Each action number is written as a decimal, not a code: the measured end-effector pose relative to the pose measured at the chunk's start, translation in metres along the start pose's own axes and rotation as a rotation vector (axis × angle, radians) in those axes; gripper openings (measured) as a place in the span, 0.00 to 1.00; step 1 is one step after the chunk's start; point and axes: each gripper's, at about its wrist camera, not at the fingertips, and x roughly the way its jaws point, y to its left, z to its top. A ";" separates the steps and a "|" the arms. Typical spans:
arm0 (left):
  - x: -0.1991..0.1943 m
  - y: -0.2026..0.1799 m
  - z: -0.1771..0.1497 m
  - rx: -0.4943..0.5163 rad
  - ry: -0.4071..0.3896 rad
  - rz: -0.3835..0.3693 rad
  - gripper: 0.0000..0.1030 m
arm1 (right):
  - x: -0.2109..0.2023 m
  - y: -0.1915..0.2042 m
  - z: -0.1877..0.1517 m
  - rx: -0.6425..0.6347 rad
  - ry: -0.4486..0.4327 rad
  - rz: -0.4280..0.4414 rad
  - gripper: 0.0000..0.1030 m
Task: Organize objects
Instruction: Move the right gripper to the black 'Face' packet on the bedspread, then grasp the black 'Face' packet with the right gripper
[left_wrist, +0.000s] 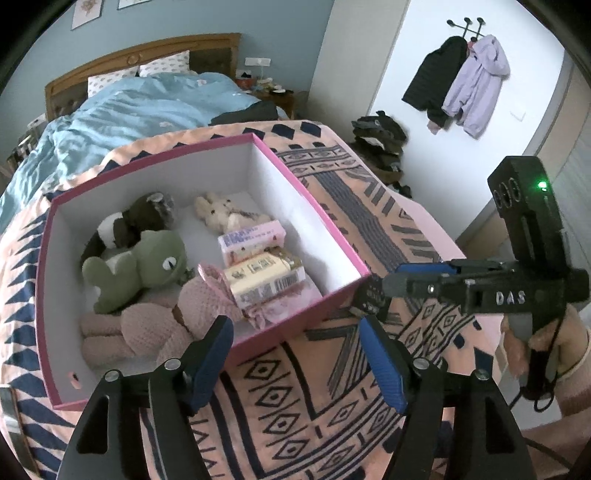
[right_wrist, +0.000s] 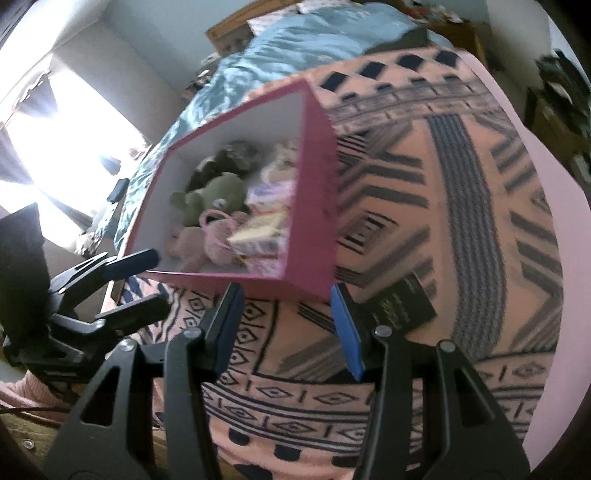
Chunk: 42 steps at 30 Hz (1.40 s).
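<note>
A pink box (left_wrist: 317, 206) with a white inside sits on a patterned pink cloth (left_wrist: 295, 406). It holds a green plush (left_wrist: 147, 262), a dark plush (left_wrist: 136, 221), a cream bunny (left_wrist: 218, 214), a pink knitted plush (left_wrist: 155, 328) and several snack packets (left_wrist: 258, 273). My left gripper (left_wrist: 295, 354) is open and empty over the box's near corner. My right gripper (right_wrist: 288, 325) is open and empty just before the box (right_wrist: 314, 192). A small black booklet (right_wrist: 402, 306) lies on the cloth by its right finger. The right gripper also shows in the left wrist view (left_wrist: 380, 291).
A bed with a blue duvet (left_wrist: 140, 107) lies behind the cloth. Jackets hang on a wall hook (left_wrist: 469, 77) at the right, above a pile of dark clothes (left_wrist: 380, 140). A bright window (right_wrist: 55, 147) is at the left. The cloth's pink edge (right_wrist: 546, 177) curves down on the right.
</note>
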 end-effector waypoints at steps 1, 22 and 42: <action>0.001 -0.001 -0.002 0.003 0.003 0.001 0.70 | 0.000 -0.007 -0.002 0.018 0.003 -0.014 0.50; 0.029 -0.014 -0.036 0.018 0.131 -0.028 0.70 | 0.021 -0.066 -0.018 0.061 0.079 -0.175 0.50; 0.032 -0.002 -0.045 -0.042 0.147 -0.032 0.70 | 0.060 -0.034 -0.042 -0.021 0.232 -0.070 0.46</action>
